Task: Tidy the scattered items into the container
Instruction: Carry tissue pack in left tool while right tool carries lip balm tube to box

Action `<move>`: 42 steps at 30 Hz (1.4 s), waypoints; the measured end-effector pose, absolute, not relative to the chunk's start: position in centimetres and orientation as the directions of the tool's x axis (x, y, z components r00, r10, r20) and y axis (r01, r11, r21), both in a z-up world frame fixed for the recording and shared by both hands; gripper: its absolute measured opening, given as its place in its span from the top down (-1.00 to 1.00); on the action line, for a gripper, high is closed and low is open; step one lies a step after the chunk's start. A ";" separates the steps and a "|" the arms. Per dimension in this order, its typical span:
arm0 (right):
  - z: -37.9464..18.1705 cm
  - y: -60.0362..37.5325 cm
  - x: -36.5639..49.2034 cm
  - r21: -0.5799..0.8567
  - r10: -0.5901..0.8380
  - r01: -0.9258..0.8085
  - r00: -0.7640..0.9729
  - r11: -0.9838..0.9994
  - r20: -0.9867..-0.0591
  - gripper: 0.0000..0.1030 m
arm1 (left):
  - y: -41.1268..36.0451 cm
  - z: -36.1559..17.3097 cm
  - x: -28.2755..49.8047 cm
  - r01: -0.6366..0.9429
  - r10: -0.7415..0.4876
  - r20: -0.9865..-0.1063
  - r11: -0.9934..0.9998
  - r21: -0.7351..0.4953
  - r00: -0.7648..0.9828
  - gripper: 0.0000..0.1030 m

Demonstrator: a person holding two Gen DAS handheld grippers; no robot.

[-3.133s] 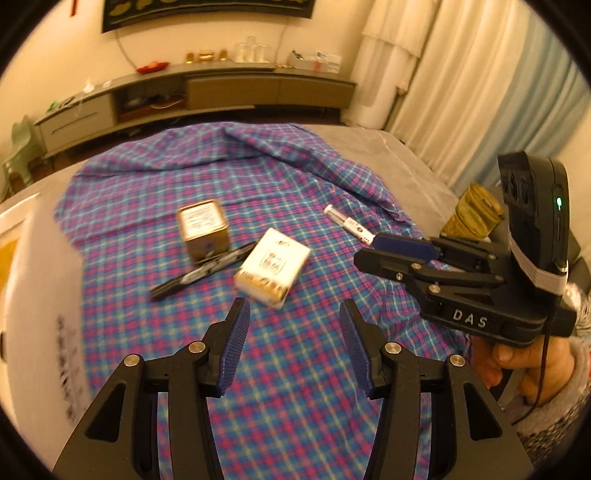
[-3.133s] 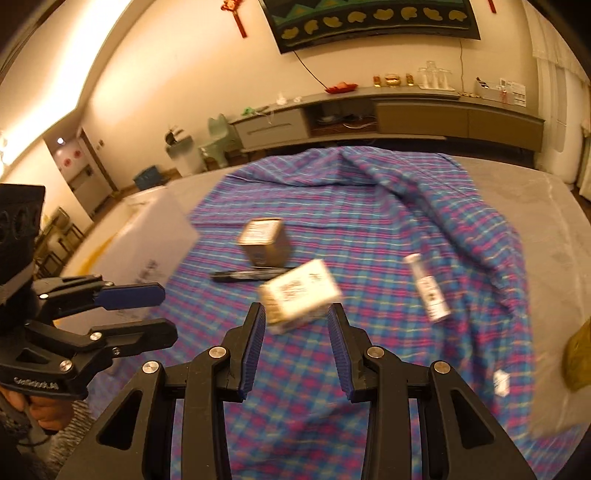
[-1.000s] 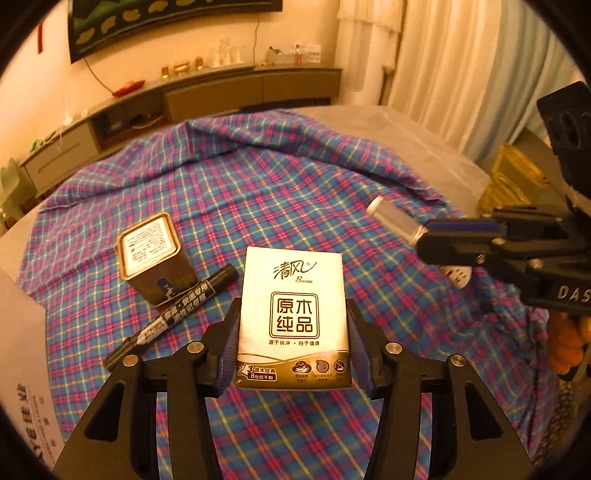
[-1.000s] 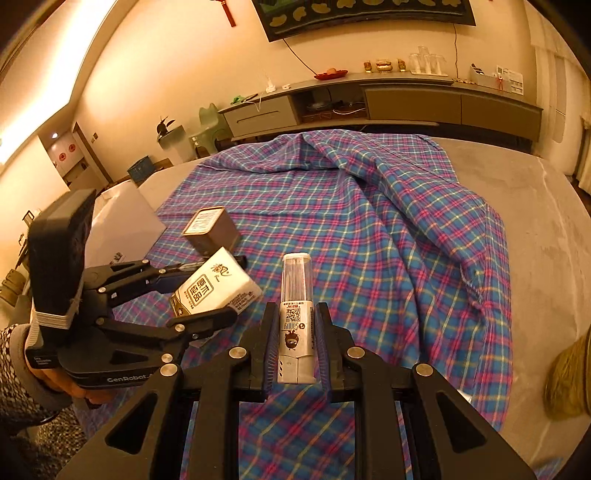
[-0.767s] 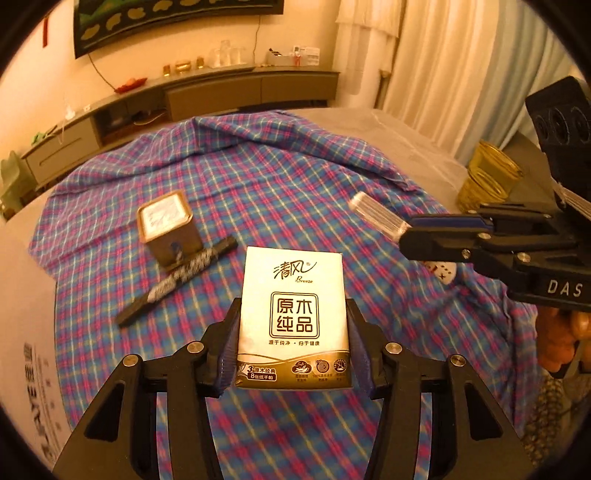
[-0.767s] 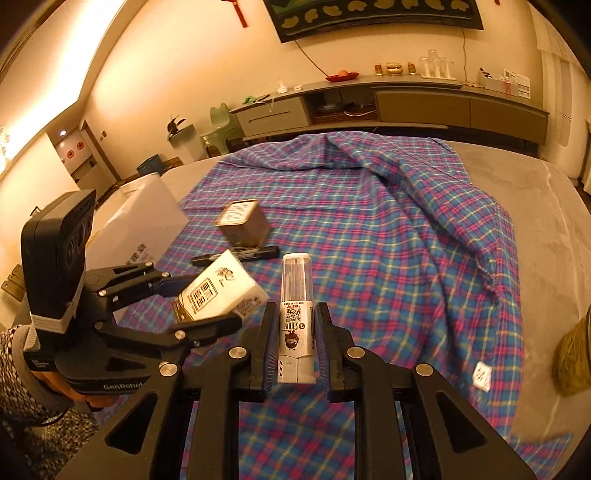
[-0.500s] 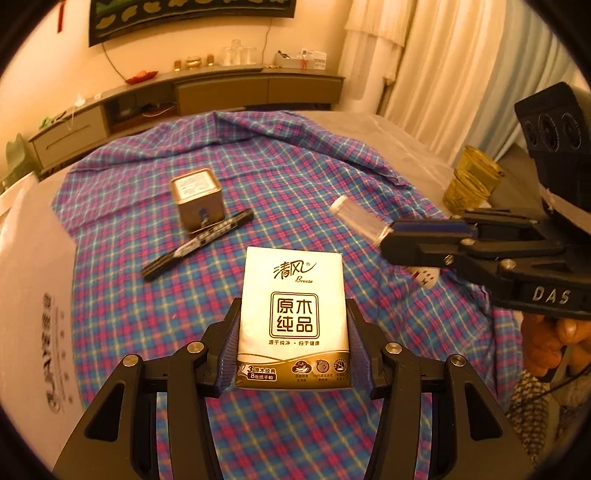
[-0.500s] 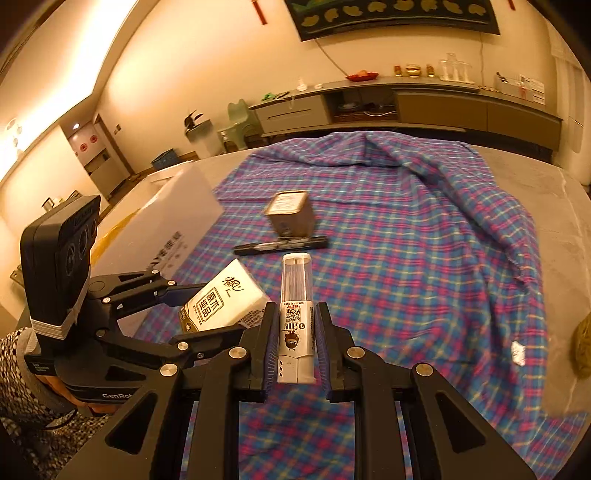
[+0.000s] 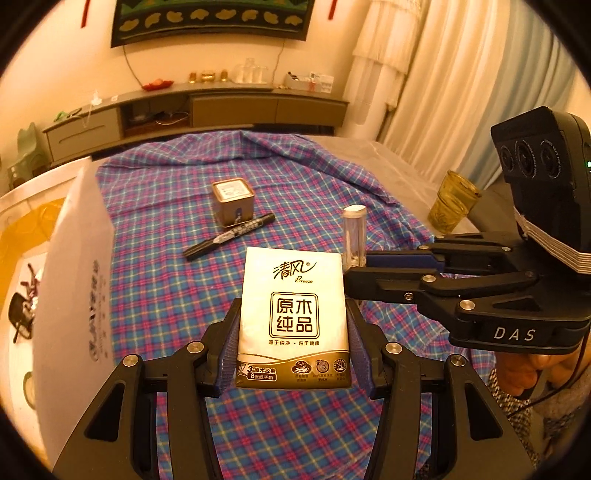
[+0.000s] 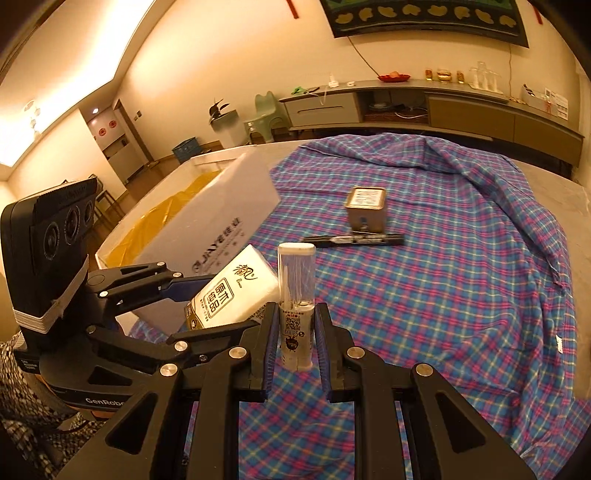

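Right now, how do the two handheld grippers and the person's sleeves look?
Both grippers are black linkage frames with silver rivets and blue-padded fingers. The right gripper carries white "DAS" lettering, a three-lens camera block bound with white bands and a thin black cable. The left gripper has the same block and partly hidden "GenRobo" lettering. The sleeves are black-and-white speckled knit.

A home living room: a long low media cabinet (image 9: pixel 192 110) spans the far wall at upper centre beneath a dark wall hanging (image 9: pixel 210 18), with pale curtains (image 9: pixel 443 85) at upper right.
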State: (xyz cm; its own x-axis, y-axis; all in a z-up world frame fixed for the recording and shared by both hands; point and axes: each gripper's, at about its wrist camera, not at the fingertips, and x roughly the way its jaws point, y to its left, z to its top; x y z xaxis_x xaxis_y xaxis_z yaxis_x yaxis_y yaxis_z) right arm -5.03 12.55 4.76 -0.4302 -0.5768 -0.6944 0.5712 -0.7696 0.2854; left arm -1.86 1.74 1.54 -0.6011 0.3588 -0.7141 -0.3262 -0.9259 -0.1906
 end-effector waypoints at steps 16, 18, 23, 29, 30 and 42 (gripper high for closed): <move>7.7 6.4 -2.0 0.245 -0.602 0.649 -0.409 -0.720 -0.686 0.60 | -4.8 3.9 2.5 -0.260 0.368 -0.649 -0.930 -0.260 -0.666 -0.05; 8.1 5.5 -1.6 0.237 -0.606 0.663 -0.405 -0.710 -0.685 0.60 | -5.8 4.3 3.0 -0.250 0.366 -0.638 -0.930 -0.268 -0.678 -0.05; 9.1 2.9 -0.9 0.215 -0.614 0.696 -0.393 -0.685 -0.684 0.60 | -8.4 5.1 4.2 -0.220 0.359 -0.610 -0.931 -0.293 -0.707 -0.05; 10.0 0.0 -0.4 0.194 -0.623 0.729 -0.380 -0.657 -0.684 0.60 | -11.2 5.8 5.1 -0.184 0.344 -0.584 -0.930 -0.317 -0.735 -0.05; 10.2 -0.5 -0.4 0.191 -0.625 0.734 -0.377 -0.652 -0.683 0.60 | -11.6 5.9 5.2 -0.178 0.342 -0.581 -0.930 -0.321 -0.739 -0.05; 11.4 -5.2 -0.6 0.172 -0.648 0.780 -0.350 -0.601 -0.676 0.60 | -16.4 6.6 5.4 -0.106 0.297 -0.550 -0.930 -0.352 -0.780 -0.05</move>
State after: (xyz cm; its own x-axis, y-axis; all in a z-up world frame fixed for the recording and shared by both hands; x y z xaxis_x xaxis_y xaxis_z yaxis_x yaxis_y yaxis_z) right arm -0.58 -5.20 11.40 -0.3503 -0.6482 -0.6761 0.7801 -0.6014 0.1725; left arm 5.42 -16.37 6.64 -0.7803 0.2973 -0.5502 -0.1065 -0.9301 -0.3515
